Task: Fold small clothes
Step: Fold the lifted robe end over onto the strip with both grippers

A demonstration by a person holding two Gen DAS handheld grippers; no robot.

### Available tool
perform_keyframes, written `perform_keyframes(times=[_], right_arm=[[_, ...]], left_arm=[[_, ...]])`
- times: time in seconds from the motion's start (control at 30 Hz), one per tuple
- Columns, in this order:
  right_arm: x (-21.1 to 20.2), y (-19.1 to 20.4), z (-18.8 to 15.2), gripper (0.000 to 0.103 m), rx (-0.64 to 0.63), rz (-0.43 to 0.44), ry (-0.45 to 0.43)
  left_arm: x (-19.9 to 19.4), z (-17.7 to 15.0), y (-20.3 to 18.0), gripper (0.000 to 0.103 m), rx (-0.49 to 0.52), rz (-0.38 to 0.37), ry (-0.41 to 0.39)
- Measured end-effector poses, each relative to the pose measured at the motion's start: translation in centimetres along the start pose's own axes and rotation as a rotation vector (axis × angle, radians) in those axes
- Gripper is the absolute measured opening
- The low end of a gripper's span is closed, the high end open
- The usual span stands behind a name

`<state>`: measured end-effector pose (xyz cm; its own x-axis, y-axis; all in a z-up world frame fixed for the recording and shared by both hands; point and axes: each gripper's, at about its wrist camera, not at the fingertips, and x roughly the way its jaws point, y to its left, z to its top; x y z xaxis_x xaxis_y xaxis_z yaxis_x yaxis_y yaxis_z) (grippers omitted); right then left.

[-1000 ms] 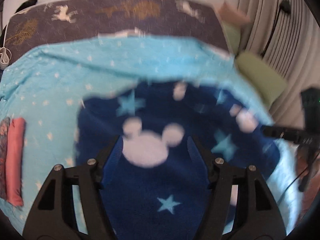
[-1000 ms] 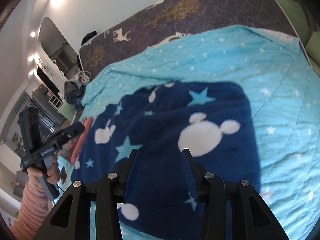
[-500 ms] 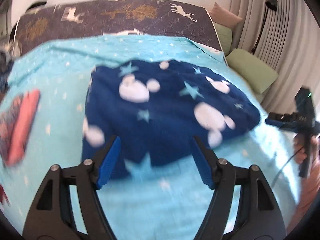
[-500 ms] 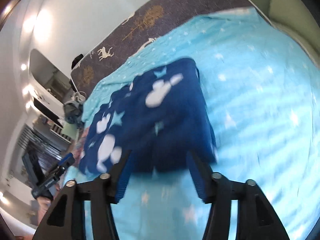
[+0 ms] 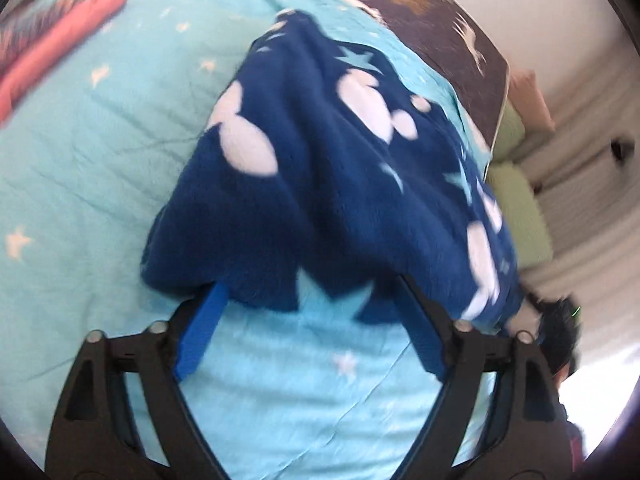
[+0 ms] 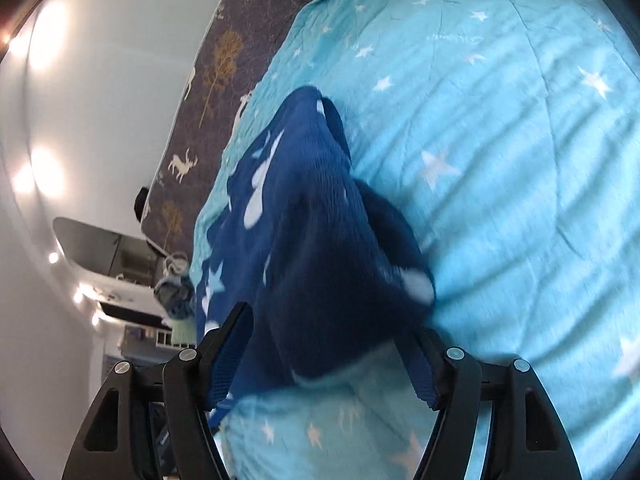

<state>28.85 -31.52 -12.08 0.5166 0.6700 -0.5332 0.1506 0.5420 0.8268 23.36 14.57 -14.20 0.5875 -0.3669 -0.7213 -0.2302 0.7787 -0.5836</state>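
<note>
A navy fleece garment (image 5: 328, 184) with white mouse heads and pale blue stars lies on the light blue star-print bedspread (image 5: 100, 152). My left gripper (image 5: 308, 300) is open, its fingertips straddling the garment's near hem. In the right wrist view the same garment (image 6: 312, 240) lies bunched toward me. My right gripper (image 6: 328, 340) is open, its fingers either side of the garment's near edge. Neither jaw is closed on the cloth.
Pink folded clothes (image 5: 56, 48) lie at the far left of the bed. A dark deer-print sheet (image 6: 208, 80) covers the head end. Green pillows (image 5: 516, 208) sit to the right. A dresser with clutter (image 6: 160, 280) stands beside the bed.
Both grippers have pulled back from over the garment and dropped low to its near edge. The garment, flat before, now looks bunched. Both jaws stay open.
</note>
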Motion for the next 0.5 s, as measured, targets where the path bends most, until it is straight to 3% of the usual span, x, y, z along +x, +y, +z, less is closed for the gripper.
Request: perform_keyframes(times=[0.03,0.17,0.27,0.3,0.4,0.5], right_arm=[[0.4,-0.2,0.3,0.074,0.033,0.007,-0.003],[0.9,0.1,0.7,0.071,0.033,0.001,-0.013],[1.1,-0.2,0.8,0.041,0.01,-0.035,-0.003],[1.2,-0.6,0.9,0.038,0.014,-0.031,0.007],[1.0,-1.7,1.0,0.037,0.033,0.022,0.017],[0.9,-1.5,1.0,0.037,0.026,0.014,0.017]], left_arm=[[0.2,0.2,0.2,0.096,-0.02,-0.019,0.002],[0.6,0.8,0.3,0.097,-0.096,-0.033,0.001],[-0.5,0.0,0.1,0.092,-0.099,-0.034,-0.001],[-0.9,-0.5,0.1,0.092,-0.089,-0.049,0.008],[-1.6,-1.7,1.3,0.092,-0.124,-0.074,0.046],[-1.5,-1.3,2.4,0.092,-0.204,-0.112,0.042]])
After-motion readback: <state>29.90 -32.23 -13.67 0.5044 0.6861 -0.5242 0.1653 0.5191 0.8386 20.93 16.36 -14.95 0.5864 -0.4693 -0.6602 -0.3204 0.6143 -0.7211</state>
